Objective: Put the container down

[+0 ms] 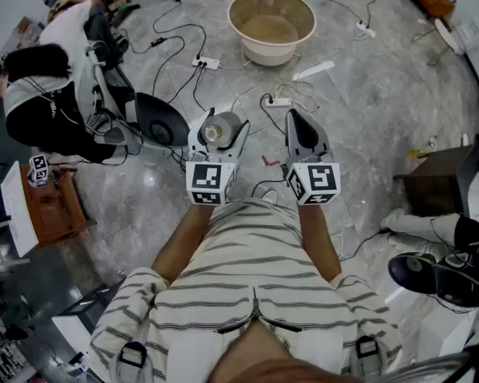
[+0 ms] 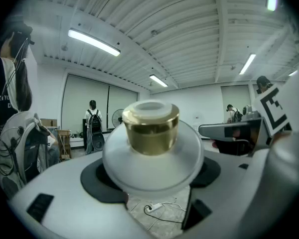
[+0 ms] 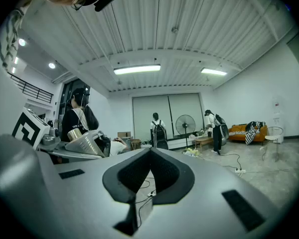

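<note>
left gripper (image 2: 153,179) jaws clamped wide on container (image 2: 154,166), pads on frosted round body below gold cap (image 2: 150,129); held mid-air above floor (image 1: 367,110). looked light, rigid, slick, maybe breakable; body was safest hold. right gripper (image 3: 149,169) jaws closed, empty.

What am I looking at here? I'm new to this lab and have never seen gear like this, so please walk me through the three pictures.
There is no robot here. A person in a striped shirt holds a hand-operated claw in each hand. The head view looks down from a camera on their head. The other two views come from cameras riding on each claw and looking along its jaws. The left claw is clamped on a round frosted container with a gold cap. The right claw is shut and empty. Below is a marble floor with power strips and a beige basin.
</note>
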`<state>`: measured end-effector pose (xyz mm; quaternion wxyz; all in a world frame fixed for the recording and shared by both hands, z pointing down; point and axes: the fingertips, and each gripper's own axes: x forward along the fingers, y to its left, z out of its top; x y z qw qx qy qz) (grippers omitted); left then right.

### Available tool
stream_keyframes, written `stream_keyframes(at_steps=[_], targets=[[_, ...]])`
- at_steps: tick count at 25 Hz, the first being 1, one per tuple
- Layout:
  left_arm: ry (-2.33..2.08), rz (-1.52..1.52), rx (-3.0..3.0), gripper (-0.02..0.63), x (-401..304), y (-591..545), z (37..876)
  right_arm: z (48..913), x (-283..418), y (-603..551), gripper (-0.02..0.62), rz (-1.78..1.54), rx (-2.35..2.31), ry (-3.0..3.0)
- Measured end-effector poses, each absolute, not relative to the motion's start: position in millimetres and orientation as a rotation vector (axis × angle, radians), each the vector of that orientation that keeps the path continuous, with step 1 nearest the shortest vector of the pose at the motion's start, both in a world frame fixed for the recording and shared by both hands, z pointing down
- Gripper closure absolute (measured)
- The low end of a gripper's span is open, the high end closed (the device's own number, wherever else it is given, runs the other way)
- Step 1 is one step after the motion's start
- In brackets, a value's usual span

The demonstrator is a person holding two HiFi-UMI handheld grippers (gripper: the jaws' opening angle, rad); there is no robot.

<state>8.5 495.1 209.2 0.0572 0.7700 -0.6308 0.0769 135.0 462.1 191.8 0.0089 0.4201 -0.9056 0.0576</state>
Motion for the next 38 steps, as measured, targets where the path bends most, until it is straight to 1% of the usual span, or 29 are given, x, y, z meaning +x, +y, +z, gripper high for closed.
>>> stream_keyframes(at_steps=[11, 22, 26, 31, 38], targets=[[-1.970, 0.241, 2.294, 0.275, 45.7, 490.2, 225.3, 203.6, 176.3, 448.7, 0.586, 0.142, 1.253, -2.878], [-1.999, 0.287, 2.222, 0.275, 39.6, 469.7, 261.8, 238.5, 180.4, 422.7, 0.586, 0.213, 1.225, -2.891], [-1.965, 0.250, 2.231, 0.275, 15.0, 417.7, 276.6, 252.6, 156.9, 375.4, 0.586, 0.194, 1.240, -2.855], [-1.913, 0.217, 2.270, 0.275, -36.2, 322.7, 286.8, 261.2, 110.3, 287.6, 0.586, 0.166, 1.304, -2.810], [-1.741, 0.274, 2.358, 0.275, -112.1, 167.2, 264.9, 228.5, 30.6, 146.4, 0.586, 0.209, 1.466, -2.715]])
